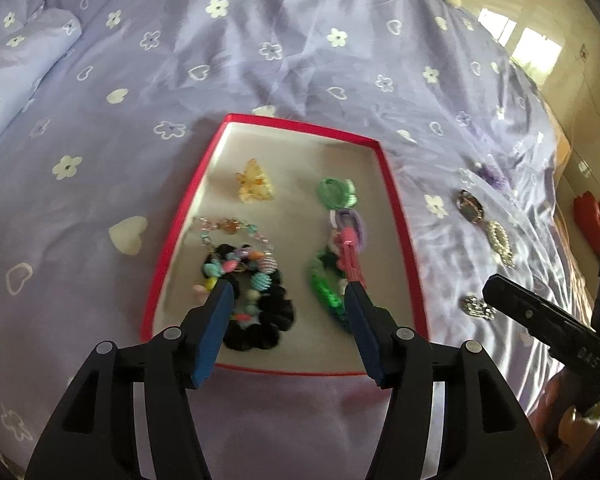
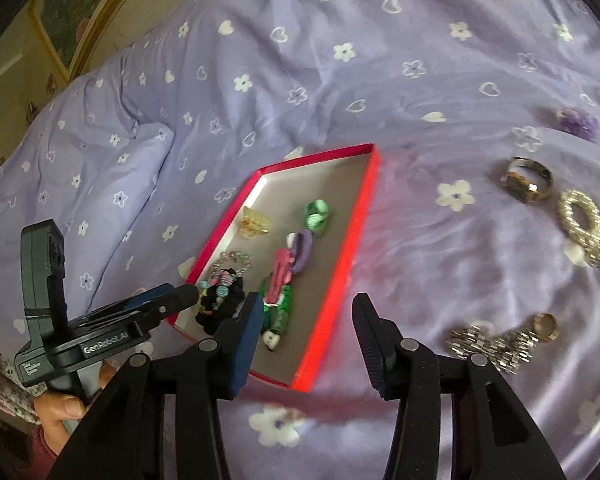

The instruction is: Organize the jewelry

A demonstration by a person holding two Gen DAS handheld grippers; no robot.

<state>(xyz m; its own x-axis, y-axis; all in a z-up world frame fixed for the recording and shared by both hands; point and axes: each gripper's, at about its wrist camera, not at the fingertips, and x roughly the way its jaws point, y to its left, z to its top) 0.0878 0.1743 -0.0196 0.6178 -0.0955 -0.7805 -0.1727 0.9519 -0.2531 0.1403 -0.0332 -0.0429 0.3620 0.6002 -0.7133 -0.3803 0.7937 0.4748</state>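
We hold both the left gripper (image 1: pixel 288 292) and right gripper (image 2: pixel 304 308) released and empty over the red box (image 2: pixel 328 276), which already gathers the hair ties and beads, while metal bracelets (image 2: pixel 492 344) wait on the bedspread (image 2: pixel 340 80).

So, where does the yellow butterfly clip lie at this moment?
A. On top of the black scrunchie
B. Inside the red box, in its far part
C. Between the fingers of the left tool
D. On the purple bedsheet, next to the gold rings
B: the yellow butterfly clip lies on the grey floor of the red box, beyond the black scrunchie, with nothing touching it.
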